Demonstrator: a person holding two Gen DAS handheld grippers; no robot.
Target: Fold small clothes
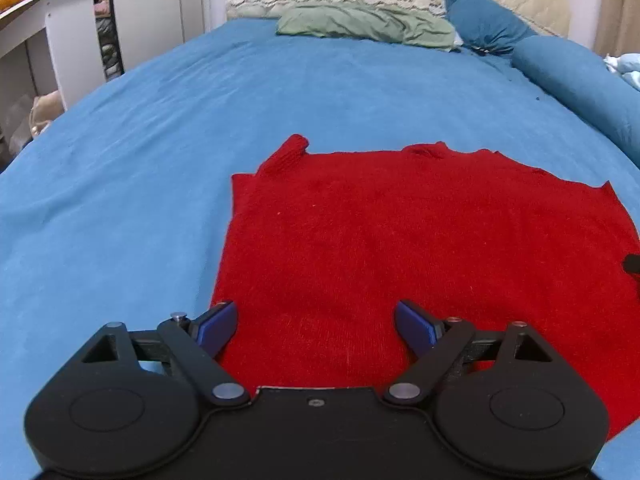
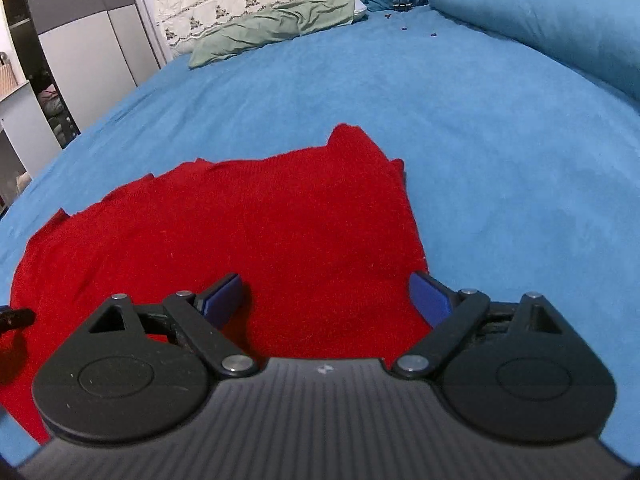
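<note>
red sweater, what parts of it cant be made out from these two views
- Near hem of the red sweater: left wrist view, hidden behind the left tool.
- Same hem in the right wrist view: covered by the right tool.
- Its right side: cut off by the left wrist view's right edge.
- Sleeves: only bunched cloth shows at the far corners; how they are folded is unclear.

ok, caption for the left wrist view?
Open left claw poised over the near hem of a red sweater spread on a blue bed.

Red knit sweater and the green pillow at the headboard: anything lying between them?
Nothing: only bare blue bedsheet lies between red knit sweater and green pillow, shown in both wrist views.
</note>
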